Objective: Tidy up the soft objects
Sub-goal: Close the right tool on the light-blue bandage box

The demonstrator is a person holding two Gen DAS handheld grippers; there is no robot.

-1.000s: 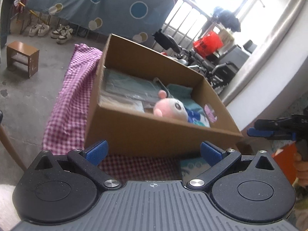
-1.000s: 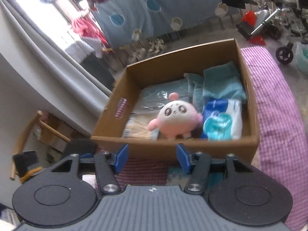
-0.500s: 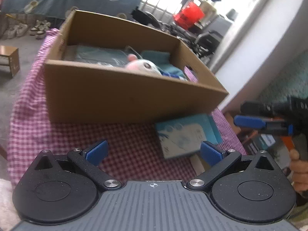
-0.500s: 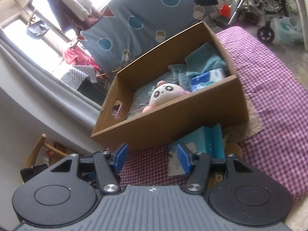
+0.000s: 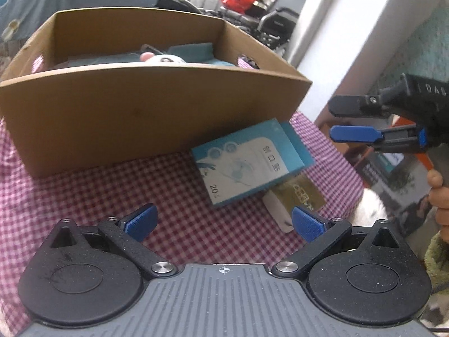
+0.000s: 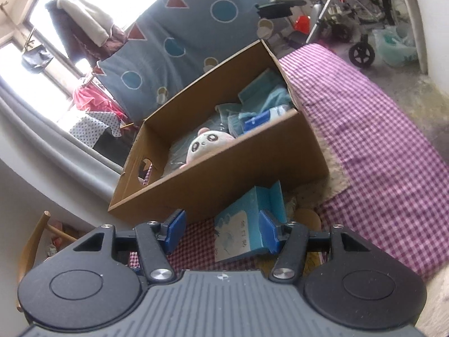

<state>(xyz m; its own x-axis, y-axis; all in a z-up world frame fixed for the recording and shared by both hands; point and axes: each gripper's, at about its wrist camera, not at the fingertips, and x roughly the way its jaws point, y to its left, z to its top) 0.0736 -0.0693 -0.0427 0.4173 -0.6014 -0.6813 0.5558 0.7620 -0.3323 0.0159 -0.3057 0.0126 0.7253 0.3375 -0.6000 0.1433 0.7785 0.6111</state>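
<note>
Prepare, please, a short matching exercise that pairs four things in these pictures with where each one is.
Things:
1. plush toy
2. blue packet
3. gold packet
4. cardboard box

Places:
a. on the checked cloth, taking up its far part
b. partly under the blue packet
c. inside the box
d. on the cloth, against the box's near wall

Pairs: 1-c, 2-d, 3-b, 4-a

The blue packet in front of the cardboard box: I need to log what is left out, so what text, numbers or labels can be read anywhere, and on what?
"20": lower corner of the blue packet.
Three printed characters on the packet's face: too blurred to read.
"DAS": partly cut off, on the right claw body.
Print on the gold packet under it: unreadable.
</note>
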